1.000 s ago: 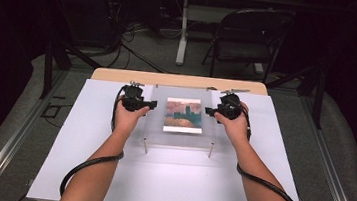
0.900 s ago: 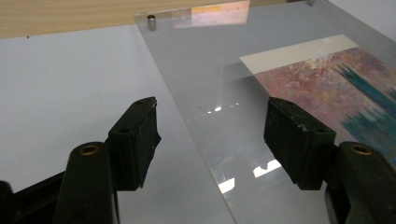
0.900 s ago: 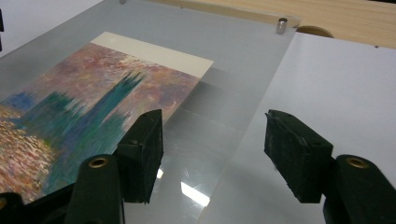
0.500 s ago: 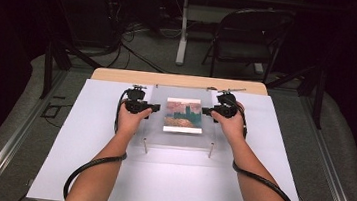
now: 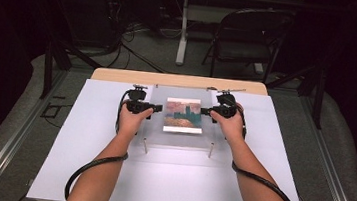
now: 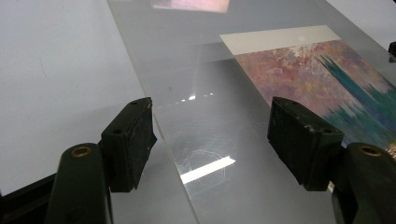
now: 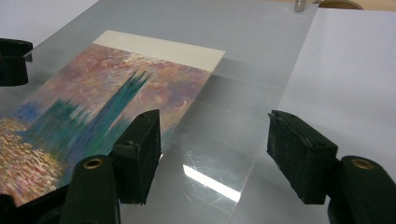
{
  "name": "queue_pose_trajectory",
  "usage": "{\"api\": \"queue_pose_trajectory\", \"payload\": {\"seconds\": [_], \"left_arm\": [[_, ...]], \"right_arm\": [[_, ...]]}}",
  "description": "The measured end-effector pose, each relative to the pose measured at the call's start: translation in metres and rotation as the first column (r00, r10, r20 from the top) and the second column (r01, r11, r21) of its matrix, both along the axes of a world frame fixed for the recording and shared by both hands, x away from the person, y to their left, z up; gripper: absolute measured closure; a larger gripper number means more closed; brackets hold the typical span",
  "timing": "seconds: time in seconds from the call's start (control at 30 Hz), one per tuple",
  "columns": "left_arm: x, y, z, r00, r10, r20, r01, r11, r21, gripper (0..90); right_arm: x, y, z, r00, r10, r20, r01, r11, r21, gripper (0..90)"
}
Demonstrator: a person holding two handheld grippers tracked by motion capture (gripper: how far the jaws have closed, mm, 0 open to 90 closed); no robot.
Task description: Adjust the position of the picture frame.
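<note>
A clear plastic sheet (image 5: 178,139) rests on short metal posts over the white board, with a painted print (image 5: 183,115) of blue towers and a pink sky at its middle. My left gripper (image 5: 157,108) is at the sheet's left edge and my right gripper (image 5: 206,111) at its right edge, both pointing inward at the print. In the left gripper view the open gripper (image 6: 212,140) straddles the sheet's edge (image 6: 159,126). In the right gripper view the open gripper (image 7: 215,156) hangs over the sheet (image 7: 261,70) beside the print (image 7: 107,102). Both pairs of jaws have just been opening, and neither presses on anything.
The white board (image 5: 172,185) covers a wooden table (image 5: 118,75). Two metal posts (image 5: 145,146) hold up the sheet's near edge. Behind the table stand a folding chair (image 5: 246,37) and a table leg (image 5: 183,30), with cables on the floor. A cable trails from each gripper.
Both grippers have edged slightly inward toward the print. The sheet and the print have stayed where they were.
</note>
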State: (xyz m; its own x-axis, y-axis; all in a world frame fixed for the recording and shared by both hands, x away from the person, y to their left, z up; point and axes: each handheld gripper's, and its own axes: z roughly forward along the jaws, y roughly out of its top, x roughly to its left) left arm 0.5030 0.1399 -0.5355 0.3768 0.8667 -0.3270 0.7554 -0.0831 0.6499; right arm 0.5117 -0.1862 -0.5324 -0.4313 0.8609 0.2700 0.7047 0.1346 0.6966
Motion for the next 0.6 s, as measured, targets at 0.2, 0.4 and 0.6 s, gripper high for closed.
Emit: {"api": "queue_pose_trajectory", "payload": {"seconds": [0.2, 0.4, 0.6], "left_arm": [[0.0015, 0.0017, -0.0024, 0.9997, 0.004, -0.023, -0.004, 0.9994, -0.034, 28.7], [0.0029, 0.0013, -0.0034, 0.9994, 0.004, -0.036, -0.005, 0.9990, -0.044, 26.5], [0.0041, 0.0014, -0.0061, 0.9979, 0.011, -0.064, -0.016, 0.9969, -0.077, 23.2]], "right_arm": [[0.0021, -0.0003, -0.0014, 0.9998, 0.002, -0.018, -0.001, 0.9999, 0.013, 30.8], [0.0034, -0.0031, -0.0036, 0.9994, 0.007, -0.033, -0.005, 0.9992, 0.041, 29.7], [0.0052, -0.0036, -0.0039, 0.9992, 0.020, -0.035, -0.018, 0.9990, 0.042, 28.7]]}}
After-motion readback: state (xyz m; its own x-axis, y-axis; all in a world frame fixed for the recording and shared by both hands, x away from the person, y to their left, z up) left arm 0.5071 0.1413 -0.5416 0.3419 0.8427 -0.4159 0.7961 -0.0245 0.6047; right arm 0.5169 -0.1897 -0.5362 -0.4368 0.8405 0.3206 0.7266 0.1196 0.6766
